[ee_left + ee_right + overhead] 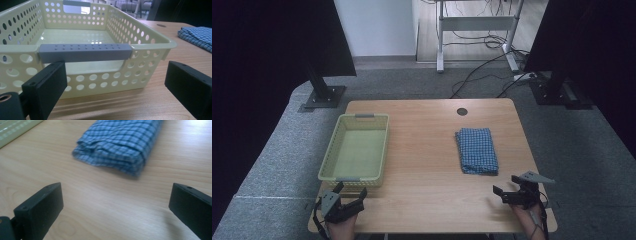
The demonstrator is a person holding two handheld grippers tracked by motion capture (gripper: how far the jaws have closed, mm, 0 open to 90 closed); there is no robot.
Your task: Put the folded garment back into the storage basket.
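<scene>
Fingers (40, 207) of the right gripper (506, 190) are spread wide, nothing grasped, near the folded checked cloth (476, 150). Left gripper (350, 194) is also held released before the yellow perforated basket (328, 160).

From my remote seat I see a light wooden table (427, 165) with rounded corners and a round cable hole (462, 111) near its far edge. It stands on grey carpet (277, 150). Two dark panels (272, 40) flank the scene on black metal feet (324, 95) (the right one sits partly out of frame). Beyond the carpet a white wall (374, 27) meets a pale floor, where the white legs of a desk frame (477, 25) rise amid loose black cables (482, 70). Light is soft and even, glinting faintly off the tabletop.
</scene>
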